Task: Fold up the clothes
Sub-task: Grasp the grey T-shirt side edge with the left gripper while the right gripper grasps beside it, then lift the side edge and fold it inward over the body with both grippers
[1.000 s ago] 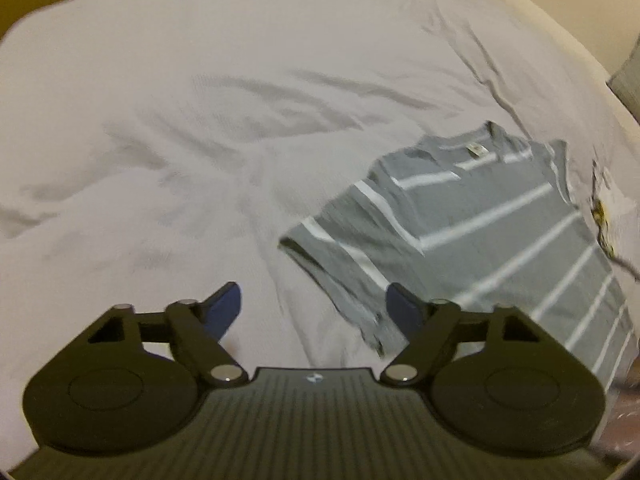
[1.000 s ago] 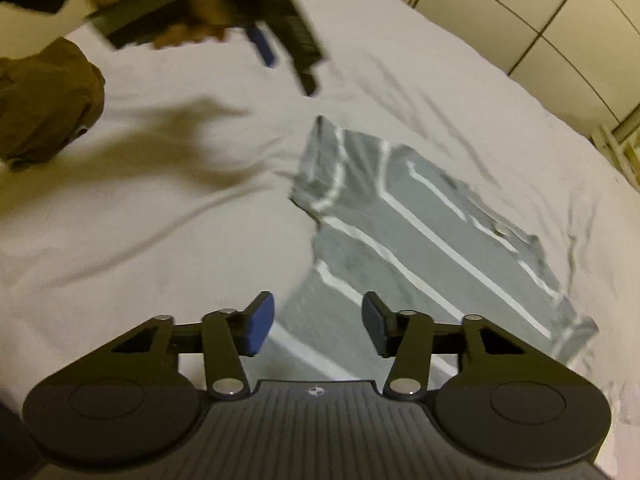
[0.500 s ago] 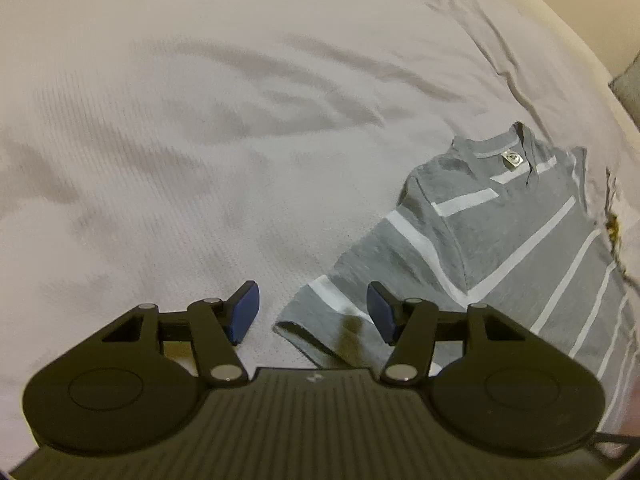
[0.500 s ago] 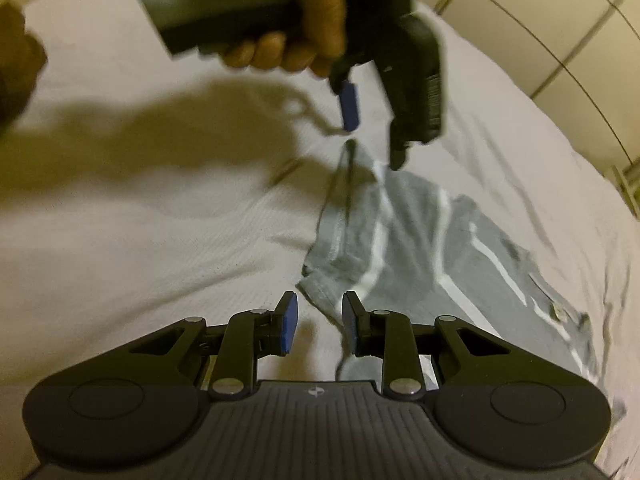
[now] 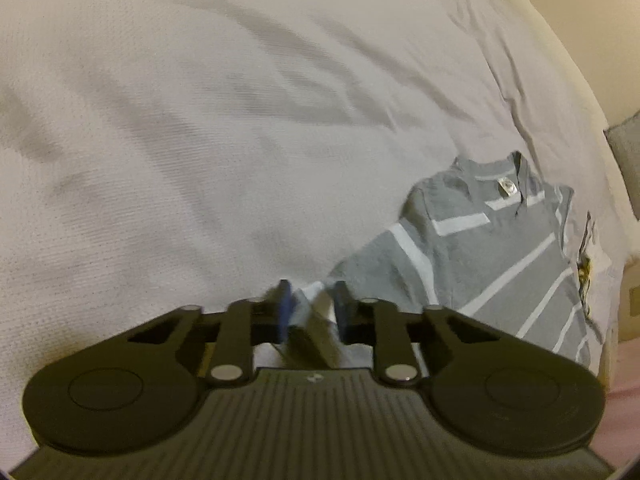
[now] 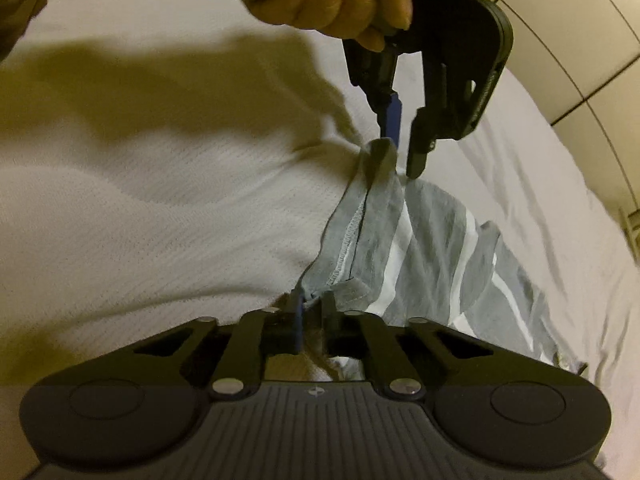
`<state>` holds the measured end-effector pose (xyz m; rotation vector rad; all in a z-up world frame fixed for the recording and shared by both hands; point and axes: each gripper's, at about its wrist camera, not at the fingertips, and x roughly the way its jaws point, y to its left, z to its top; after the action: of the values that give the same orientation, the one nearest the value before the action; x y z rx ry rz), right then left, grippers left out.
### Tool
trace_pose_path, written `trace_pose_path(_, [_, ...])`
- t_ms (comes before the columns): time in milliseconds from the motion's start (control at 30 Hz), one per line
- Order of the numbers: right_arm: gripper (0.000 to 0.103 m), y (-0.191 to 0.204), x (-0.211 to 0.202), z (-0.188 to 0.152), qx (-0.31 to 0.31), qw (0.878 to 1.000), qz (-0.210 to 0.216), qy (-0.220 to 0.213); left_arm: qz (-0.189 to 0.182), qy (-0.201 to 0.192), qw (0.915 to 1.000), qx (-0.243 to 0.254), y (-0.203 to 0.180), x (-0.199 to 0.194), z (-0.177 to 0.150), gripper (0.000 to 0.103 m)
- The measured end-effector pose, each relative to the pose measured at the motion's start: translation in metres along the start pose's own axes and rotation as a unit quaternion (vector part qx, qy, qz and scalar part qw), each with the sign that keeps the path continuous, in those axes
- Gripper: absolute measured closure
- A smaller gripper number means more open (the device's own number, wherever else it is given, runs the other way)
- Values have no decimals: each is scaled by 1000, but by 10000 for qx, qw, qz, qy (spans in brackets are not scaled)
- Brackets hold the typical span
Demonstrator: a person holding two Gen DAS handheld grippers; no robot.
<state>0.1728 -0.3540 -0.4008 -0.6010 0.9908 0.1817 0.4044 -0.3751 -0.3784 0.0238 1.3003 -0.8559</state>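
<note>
A grey T-shirt with white stripes (image 5: 480, 248) lies spread on the white bedspread, collar and label at the far end. My left gripper (image 5: 313, 304) is shut on one near corner of the shirt, with bunched cloth between its blue pads. In the right wrist view the shirt (image 6: 432, 240) hangs pulled up along its hem between both grippers. My right gripper (image 6: 313, 310) is shut on the other hem corner. The left gripper (image 6: 402, 140) pinches its corner farther off, held by a hand (image 6: 340, 12).
The wrinkled white bedspread (image 5: 200, 120) fills most of both views. A white garment with a yellow print (image 5: 588, 256) lies beyond the shirt, near a grey pillow (image 5: 626, 152). Cupboard doors (image 6: 580, 20) stand past the bed. Something brown (image 6: 24, 4) sits at the upper left.
Both grippers came down to the shirt's near edge and went from open to shut on its two corners. The hem now rises off the bedspread between them.
</note>
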Motion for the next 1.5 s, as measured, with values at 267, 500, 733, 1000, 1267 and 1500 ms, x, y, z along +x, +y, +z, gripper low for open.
trace_pose_path(267, [100,-19,-7,3,484,9986,129,-137,359,57,9993,-123,-2,-2,0,78])
trace_pose_path(500, [100,-27,-16,-1,666,9974,176,-222,324,522,9981,7,-1,0,-7,81])
trace_pose_path(733, [99,-41,-29,-6,1384,9883,469,-426,332,68,9993,-147,-11,-18,-3,103])
trace_pose_path(1000, [97,-101,-39,-36,3768,9144,1349,-603,101,-195,9994,269,-75,-26,5,103])
trace_pose_path(1267, [95,-137,-27,-82,5471,8210,1595,-354,-22,-219,9980,599,-118,2,10,103])
trace_pose_path(1500, [90,-143,-23,-112,6000,7810,1727,-153,-59,-109,9975,702,-134,28,17,103])
